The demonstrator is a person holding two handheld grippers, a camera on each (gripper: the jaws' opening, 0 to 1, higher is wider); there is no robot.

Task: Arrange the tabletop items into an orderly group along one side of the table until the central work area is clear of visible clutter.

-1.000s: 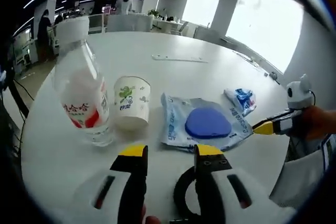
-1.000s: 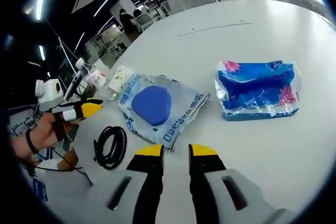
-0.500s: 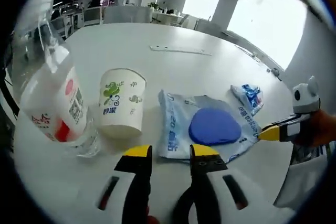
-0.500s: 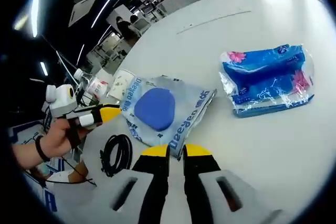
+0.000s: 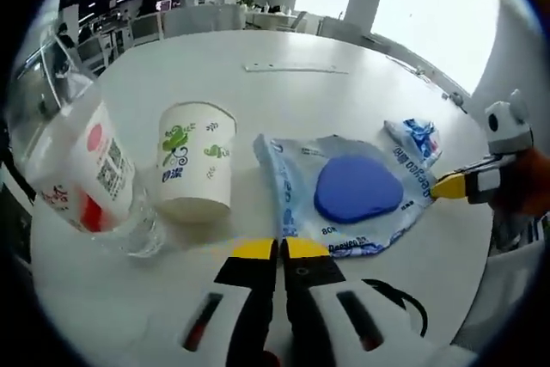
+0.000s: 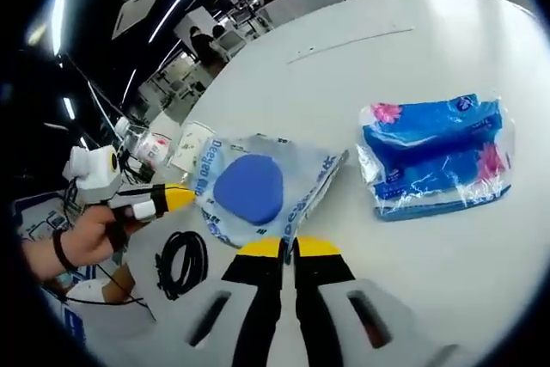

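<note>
**A:** On the white table (image 5: 361,83), where does the blue-disc packet (image 5: 348,197) lie?

**B:** Flat near the front edge, just beside the paper cup (image 5: 196,161), which stands upright. A clear bottle (image 5: 86,182) with a red-and-white label stands on the cup's far side. In the right gripper view the packet (image 6: 258,191) lies between the black cable coil (image 6: 182,262) and the blue tissue pack (image 6: 436,154), the pack well apart.

**A:** And the tools?

**B:** The left gripper (image 5: 279,251) has its yellow-tipped jaws together, empty, at the packet's near edge. The right gripper (image 6: 286,249) likewise has its jaws pressed together; whether they pinch the packet's edge I cannot tell.
</note>
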